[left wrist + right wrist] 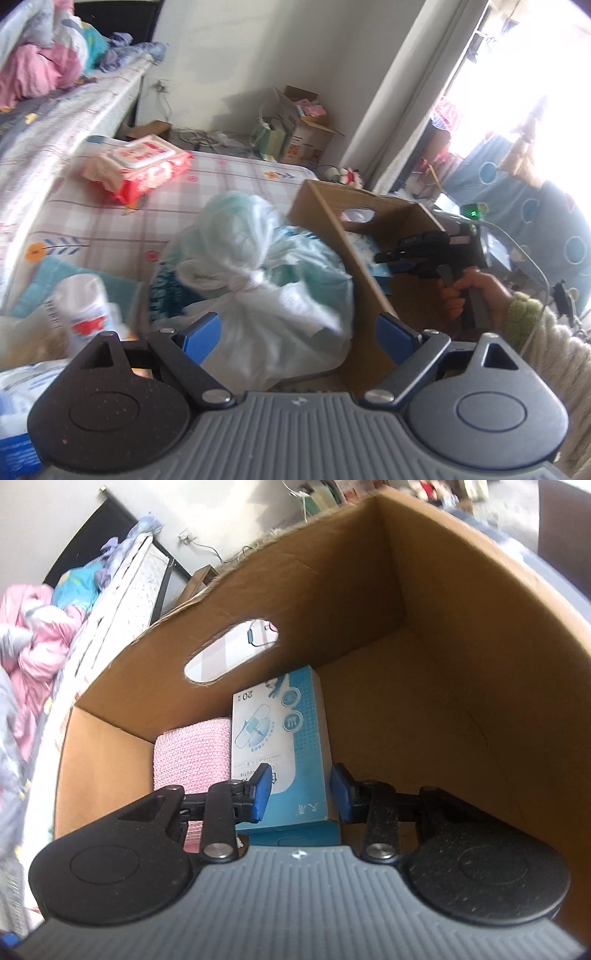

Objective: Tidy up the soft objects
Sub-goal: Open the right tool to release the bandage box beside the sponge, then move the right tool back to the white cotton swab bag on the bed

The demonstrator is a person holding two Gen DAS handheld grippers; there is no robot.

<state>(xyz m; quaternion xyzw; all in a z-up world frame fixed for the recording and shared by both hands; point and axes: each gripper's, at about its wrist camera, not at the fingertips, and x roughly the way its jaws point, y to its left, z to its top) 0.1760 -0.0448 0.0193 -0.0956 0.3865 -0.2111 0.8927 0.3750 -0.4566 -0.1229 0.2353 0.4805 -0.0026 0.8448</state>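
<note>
- Looking along the left gripper (297,328), the left wrist view is showing its blue pads spread wide, released, grasping nothing.
- A knotted white plastic bag (258,273) of soft goods is lying between and beyond those pads on the checked bedspread (110,221), touching neither pad as far as the blur allows.
- The bag is leaning against the outer wall of the cardboard box (332,225), which is standing just to its right.
- A red-and-white wipes pack (138,166) is sitting well apart, farther up the bedspread; a white bottle (86,314) is lying near the left edge.
- A person's hand (469,291), in a knitted sleeve (546,343), is holding the right gripper (384,258) inside the box.
- Switching to the right wrist view: the right gripper (301,794) is hanging inside the box with its pads parted and clamping nothing.
- Below them, a blue carton (280,738) is lying on the box floor, the pads standing clear of it.
- A pink knitted cloth (192,760) is lying just beside the carton, to its left.
</note>
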